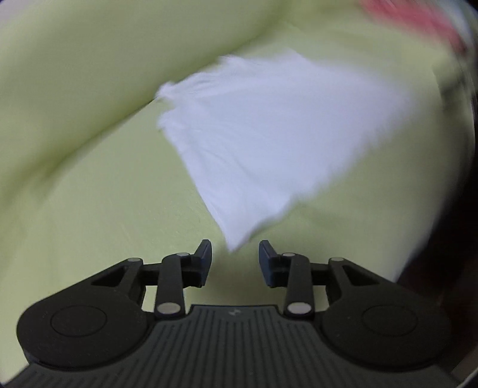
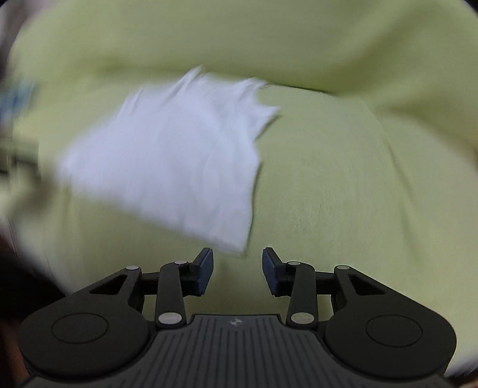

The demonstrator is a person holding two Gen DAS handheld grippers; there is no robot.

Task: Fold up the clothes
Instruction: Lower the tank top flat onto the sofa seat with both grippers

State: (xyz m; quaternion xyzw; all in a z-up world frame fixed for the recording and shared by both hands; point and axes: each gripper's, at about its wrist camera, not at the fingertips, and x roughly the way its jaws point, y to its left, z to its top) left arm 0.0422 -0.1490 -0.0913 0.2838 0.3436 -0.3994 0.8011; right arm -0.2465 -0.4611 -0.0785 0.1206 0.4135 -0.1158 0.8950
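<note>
Bare light-green cover (image 1: 89,209): open on every side of the white garment (image 1: 283,143), widest to its left in the left wrist view and to its right in the right wrist view. Raised green cushion (image 1: 89,59) closes off the far edge behind the garment. A red item (image 1: 412,21) (blurred, unidentifiable) sits at the upper right. Left gripper (image 1: 235,262) and right gripper (image 2: 237,270): jaws parted, nothing between them, one garment corner just ahead of each.
</note>
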